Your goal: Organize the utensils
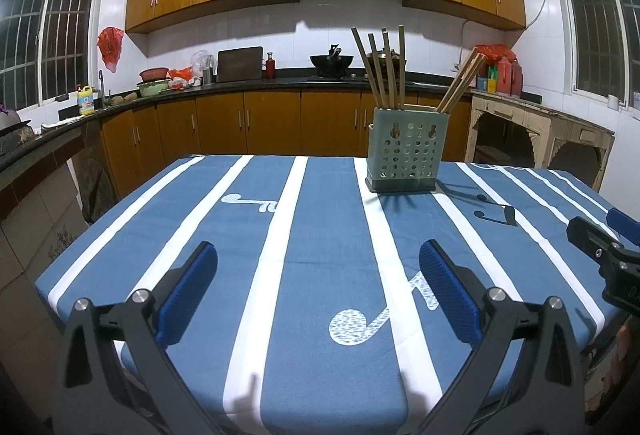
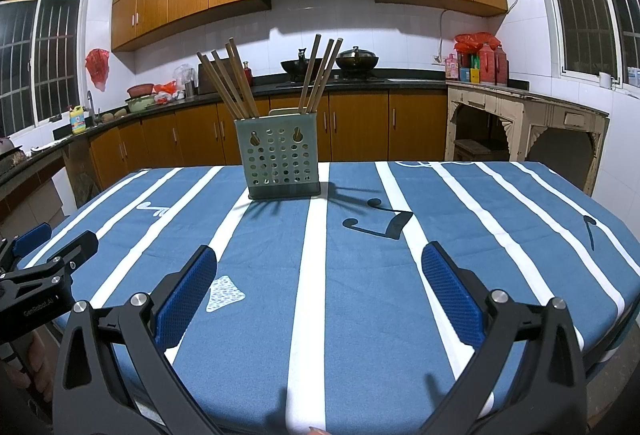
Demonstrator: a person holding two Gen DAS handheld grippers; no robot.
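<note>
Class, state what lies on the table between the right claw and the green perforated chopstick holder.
Only bare striped blue tablecloth with printed music notes lies between the right claw and the green perforated chopstick holder; the right wrist view shows it.

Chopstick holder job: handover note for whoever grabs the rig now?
Left gripper: open, empty, hovering over the near part of the table.
Right gripper: open, empty, alongside it.
Green perforated chopstick holder stands upright on the striped tablecloth, toward the far edge.
Chopsticks all stand in it in two bunches: one leans left, the other leans right.
Done: no loose utensils visible on the table.
Left: apparently nothing to pick up; check outside both views before stopping.
</note>
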